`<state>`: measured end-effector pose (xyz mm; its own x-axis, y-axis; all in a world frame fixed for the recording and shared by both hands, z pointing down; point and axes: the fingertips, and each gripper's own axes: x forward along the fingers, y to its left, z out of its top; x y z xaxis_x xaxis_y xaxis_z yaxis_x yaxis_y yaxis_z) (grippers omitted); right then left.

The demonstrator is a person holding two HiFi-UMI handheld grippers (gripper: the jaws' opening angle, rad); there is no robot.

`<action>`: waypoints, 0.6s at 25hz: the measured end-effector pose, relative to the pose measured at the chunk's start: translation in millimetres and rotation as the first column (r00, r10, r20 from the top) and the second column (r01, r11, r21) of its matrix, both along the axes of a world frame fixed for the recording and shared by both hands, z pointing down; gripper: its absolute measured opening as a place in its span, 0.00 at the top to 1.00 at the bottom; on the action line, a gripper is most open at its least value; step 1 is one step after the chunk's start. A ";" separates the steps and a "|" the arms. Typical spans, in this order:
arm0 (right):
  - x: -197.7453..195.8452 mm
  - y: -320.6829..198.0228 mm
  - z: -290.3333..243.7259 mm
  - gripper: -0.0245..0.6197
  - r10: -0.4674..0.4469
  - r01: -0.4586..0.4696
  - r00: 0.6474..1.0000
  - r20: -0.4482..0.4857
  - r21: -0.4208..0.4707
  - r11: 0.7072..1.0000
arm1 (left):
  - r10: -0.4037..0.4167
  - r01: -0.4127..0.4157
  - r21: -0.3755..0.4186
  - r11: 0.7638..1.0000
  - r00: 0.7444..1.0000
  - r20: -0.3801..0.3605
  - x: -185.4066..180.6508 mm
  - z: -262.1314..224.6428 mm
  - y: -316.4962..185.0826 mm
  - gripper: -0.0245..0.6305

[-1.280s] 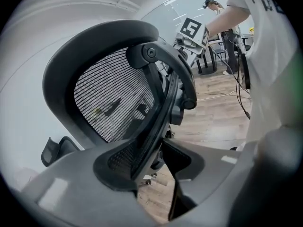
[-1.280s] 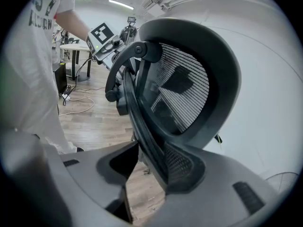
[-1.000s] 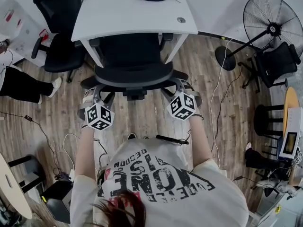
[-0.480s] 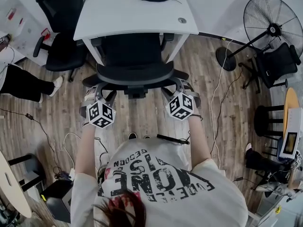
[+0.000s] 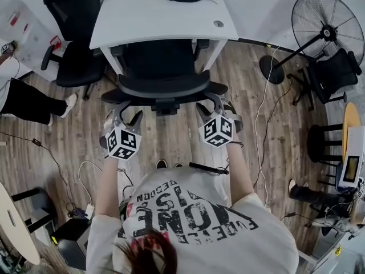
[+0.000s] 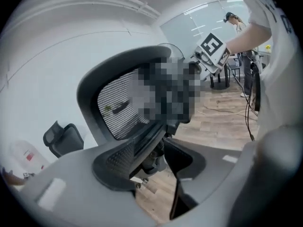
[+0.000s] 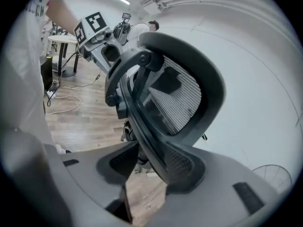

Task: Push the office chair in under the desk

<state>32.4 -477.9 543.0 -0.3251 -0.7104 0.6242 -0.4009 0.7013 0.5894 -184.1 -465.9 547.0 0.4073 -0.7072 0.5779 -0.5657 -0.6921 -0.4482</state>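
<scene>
Office chair [image 5: 163, 67] front toward desk [image 5: 142, 16]

office chair [image 5: 162, 67] base out of sight below its seat, seat front under the desk [image 5: 148, 16]

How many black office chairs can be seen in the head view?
3: one chair half under the desk, one left of the desk, one at the right beside the fan. Others may be hidden past the edges.

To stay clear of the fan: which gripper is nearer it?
Right. The right gripper is at the office chair's end toward the fan; the left gripper, jaws just opened with the backrest between them, at the far end.
</scene>
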 end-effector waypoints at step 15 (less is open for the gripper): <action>-9.6 57.6 -36.8 0.93 0.211 -0.175 0.831 0.514 -0.117 0.977 | -0.243 0.245 -0.073 0.967 0.792 -0.560 3.1 -61.0 44.4 0.94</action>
